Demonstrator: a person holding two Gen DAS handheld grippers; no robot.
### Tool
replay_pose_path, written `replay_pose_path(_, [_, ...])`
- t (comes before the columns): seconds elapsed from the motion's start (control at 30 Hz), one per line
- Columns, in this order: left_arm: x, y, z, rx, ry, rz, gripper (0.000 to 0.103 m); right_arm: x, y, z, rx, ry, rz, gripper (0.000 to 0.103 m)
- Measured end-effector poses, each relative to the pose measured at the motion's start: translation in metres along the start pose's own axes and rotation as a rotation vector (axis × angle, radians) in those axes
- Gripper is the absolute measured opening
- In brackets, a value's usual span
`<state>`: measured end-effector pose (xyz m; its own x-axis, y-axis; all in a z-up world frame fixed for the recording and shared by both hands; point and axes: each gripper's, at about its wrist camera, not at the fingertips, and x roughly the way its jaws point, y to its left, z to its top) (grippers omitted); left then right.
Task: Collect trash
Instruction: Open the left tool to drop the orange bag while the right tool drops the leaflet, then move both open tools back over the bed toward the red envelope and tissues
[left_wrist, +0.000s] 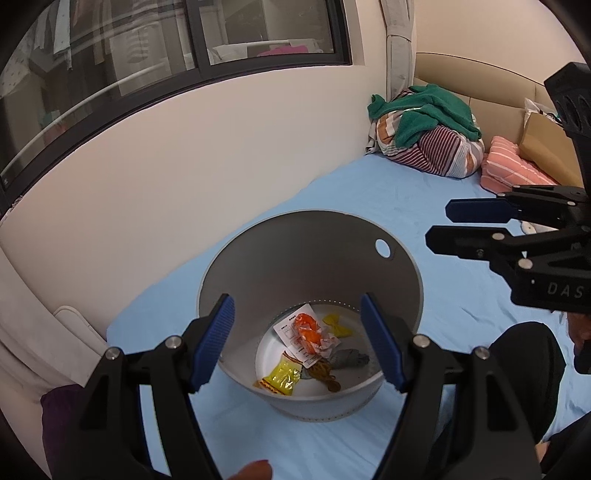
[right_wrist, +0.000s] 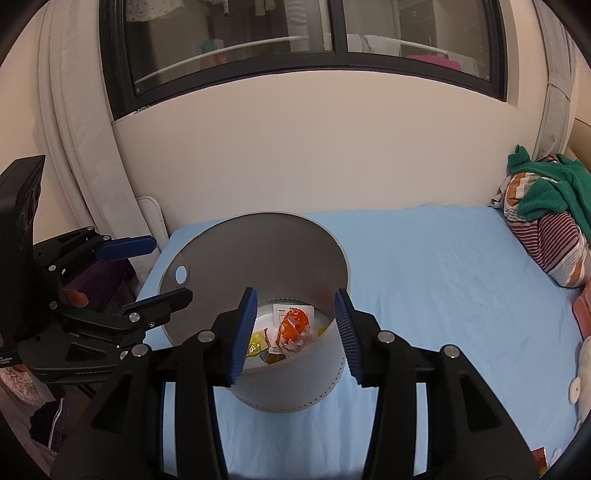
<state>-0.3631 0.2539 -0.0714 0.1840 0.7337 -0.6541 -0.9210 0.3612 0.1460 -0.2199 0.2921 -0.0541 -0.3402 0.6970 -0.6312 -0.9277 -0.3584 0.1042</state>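
Blue bedsheet (left_wrist: 424, 206) (window above) holds the bin (left_wrist: 258, 266); both tongs (left_wrist: 299, 339) (right_wrist: 295, 328) released.

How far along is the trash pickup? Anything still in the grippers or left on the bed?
Done: several wrappers, including an orange wrapper and a yellow wrapper, lie in the grey bin on the blue sheet.
In hand: nothing; the left gripper and right gripper are open and empty.
Left: possibly a small packet at the sheet's near edge, too cut off to identify.
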Motion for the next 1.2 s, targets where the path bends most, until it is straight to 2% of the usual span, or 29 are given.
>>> replay_pose_path(0.3, [-0.012,-0.024,-0.005,0.040,-0.024,-0.038,0.071,-0.014,-0.018,-0.019,0.039,-0.010,-0.041,0.053])
replay_pose_path(0.47, [-0.012,-0.060,-0.005,0.121,-0.048,-0.087,0.071,-0.036,-0.044,-0.044,0.102,-0.025,-0.100,0.057])
replay_pose_path(0.57, [-0.012,-0.089,-0.003,0.182,-0.084,-0.125,0.071,-0.054,-0.067,-0.067,0.153,-0.028,-0.168,0.061])
replay_pose_path(0.83, [0.005,-0.188,0.000,0.314,-0.109,-0.348,0.072,-0.111,-0.134,-0.148,0.339,-0.030,-0.387,0.063])
replay_pose_path(1.07, [0.023,-0.287,-0.011,0.433,-0.077,-0.538,0.072,-0.164,-0.182,-0.225,0.507,-0.021,-0.620,0.063])
replay_pose_path(1.2, [0.032,-0.339,-0.019,0.487,-0.052,-0.622,0.072,-0.191,-0.207,-0.267,0.605,-0.013,-0.747,0.063])
